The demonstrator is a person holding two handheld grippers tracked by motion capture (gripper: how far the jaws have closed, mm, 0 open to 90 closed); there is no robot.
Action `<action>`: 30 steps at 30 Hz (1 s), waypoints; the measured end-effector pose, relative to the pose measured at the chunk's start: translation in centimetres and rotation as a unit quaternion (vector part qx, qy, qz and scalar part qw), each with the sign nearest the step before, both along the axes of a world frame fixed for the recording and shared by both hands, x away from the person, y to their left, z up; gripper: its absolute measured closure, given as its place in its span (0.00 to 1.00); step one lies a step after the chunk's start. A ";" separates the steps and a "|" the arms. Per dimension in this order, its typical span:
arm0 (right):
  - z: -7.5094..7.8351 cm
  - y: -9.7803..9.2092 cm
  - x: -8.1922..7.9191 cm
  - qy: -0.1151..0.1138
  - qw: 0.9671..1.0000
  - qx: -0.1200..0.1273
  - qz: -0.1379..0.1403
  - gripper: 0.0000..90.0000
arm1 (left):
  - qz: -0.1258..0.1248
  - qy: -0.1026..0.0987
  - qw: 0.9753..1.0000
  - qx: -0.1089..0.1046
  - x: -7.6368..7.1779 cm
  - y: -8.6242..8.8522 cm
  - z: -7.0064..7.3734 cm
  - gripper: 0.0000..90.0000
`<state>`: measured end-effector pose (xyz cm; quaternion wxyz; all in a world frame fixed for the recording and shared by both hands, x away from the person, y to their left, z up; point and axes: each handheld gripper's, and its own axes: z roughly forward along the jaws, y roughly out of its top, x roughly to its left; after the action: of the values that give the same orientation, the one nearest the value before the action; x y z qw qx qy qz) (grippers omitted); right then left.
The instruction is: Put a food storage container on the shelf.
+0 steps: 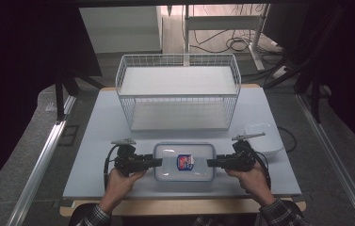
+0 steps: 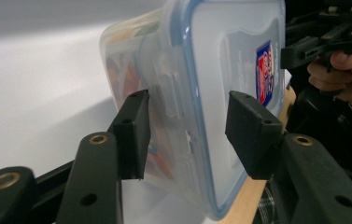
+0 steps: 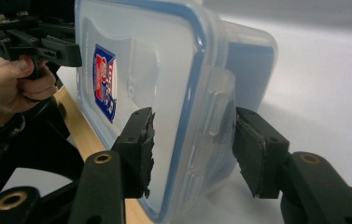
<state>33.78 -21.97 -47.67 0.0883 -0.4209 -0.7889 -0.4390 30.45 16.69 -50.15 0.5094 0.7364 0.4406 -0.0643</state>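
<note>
Hands low and level, both grippers' fingers spread astride opposite ends of lidded container [image 1: 184,162].

A white wire basket [image 1: 178,92] stands behind; a small white tub [image 1: 263,138] sits right.

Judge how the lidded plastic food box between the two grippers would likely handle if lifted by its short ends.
The plastic box looks rigid, so it probably keeps its shape. Its smooth walls and latch flaps may slip between the left gripper and right gripper jaws. Something orange shows inside, so perhaps not empty.
</note>
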 end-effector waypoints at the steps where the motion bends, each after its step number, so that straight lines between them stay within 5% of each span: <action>1: 0.2 0.2 -0.1 -0.016 1.000 -0.006 -0.001 0.56 | 0.004 -0.005 1.000 0.005 0.0 0.0 0.1 0.57; 9: 0.8 0.5 0.2 -0.041 0.999 -0.005 -0.002 0.56 | 0.012 -0.013 1.000 0.002 0.5 0.3 0.7 0.57; 20: 4.0 1.0 1.2 -0.087 0.996 0.001 0.004 0.56 | 0.015 -0.051 0.999 0.002 1.2 0.9 3.9 0.58; 30: 6.0 1.3 2.4 -0.104 0.994 0.014 0.001 0.56 | 0.019 -0.069 0.997 0.009 2.5 1.2 6.6 0.58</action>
<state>36.20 -20.67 -41.68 0.0124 -0.3704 -0.7880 -0.4917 32.92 17.86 -43.51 0.5329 0.7354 0.4186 0.0006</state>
